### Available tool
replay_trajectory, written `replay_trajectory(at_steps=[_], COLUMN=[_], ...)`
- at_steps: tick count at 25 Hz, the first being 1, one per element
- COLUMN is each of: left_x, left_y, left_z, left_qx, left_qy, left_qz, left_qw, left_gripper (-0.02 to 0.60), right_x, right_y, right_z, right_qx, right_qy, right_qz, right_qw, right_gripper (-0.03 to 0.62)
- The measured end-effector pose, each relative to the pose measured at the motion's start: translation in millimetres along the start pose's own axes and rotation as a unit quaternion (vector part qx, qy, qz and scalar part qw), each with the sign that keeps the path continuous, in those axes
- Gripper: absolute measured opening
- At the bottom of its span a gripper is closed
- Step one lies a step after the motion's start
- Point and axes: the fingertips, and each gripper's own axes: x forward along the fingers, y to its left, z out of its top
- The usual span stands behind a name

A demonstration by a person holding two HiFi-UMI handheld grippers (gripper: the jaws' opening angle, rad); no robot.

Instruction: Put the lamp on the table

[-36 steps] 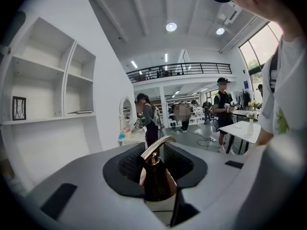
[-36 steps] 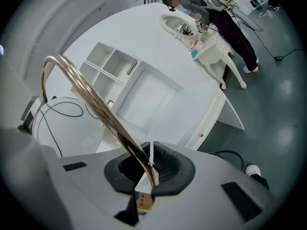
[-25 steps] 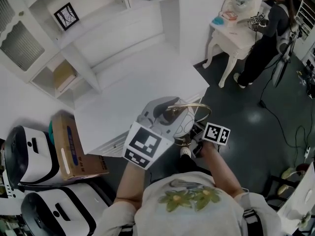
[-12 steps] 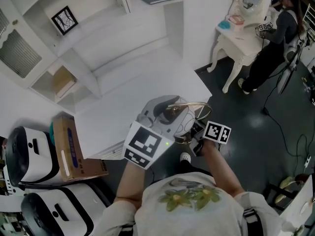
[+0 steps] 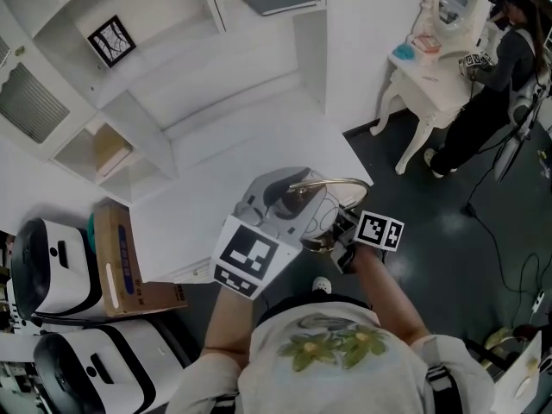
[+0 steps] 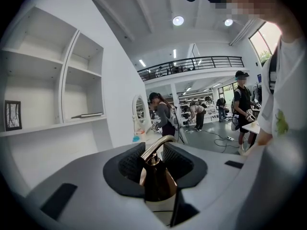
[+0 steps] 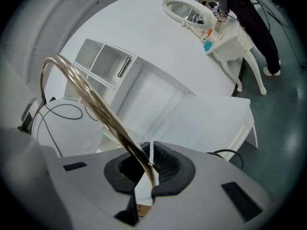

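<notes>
Both jaw pairs are clamped on the brass lamp (image 5: 338, 182) at centre frame: left gripper (image 6: 153, 166) on its coppery cone (image 6: 156, 180), right gripper (image 7: 147, 165) on the curved arm (image 7: 91, 99), at the white table's (image 5: 233, 166) near edge.

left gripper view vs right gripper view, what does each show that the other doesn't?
Left only: the lamp's bronze cone clamped between the jaws, a framed picture on a shelf. Right only: the lamp's white globe with black cord, the table top. Both: the gold lamp arm, gripped, and the vanity mirror.
</notes>
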Motion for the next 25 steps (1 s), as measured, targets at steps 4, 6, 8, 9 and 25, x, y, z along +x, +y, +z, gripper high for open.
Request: replay_trajectory(at_steps=[4,6,8,9,25], left_x=[11,17,22,24,74], left_y=[7,8,9,11,65], left_z=[2,2,2,2,-2], left_qx=[-0.001,-0.002,-0.003,-0.003,-0.007], left_qy=[-0.004,-0.003,-0.003,-0.003,0.002], left_qz=[0.008,0.009,0.008,0.008,-0.001], left_qw=[1.0000,1.0000,1.0000,1.0000,1.0000], left_gripper=[0.138,0.138,0.138,0.137,0.137], right_x=[8,10,12,13,60], right_y=[-6,-10,-13,-14,-36], right_z=[17,23,27,30,74], right_qx=[-0.006,-0.006,-0.006,-0.006,0.005], right_qy=[-0.001,-0.003,-0.004,-0.004,-0.002], right_qz=[0.001,0.000,0.000,0.000,-0.010], right_qw=[1.000,1.000,1.000,1.000,1.000], right_gripper=[0.044,0.044,0.044,0.045,0.044])
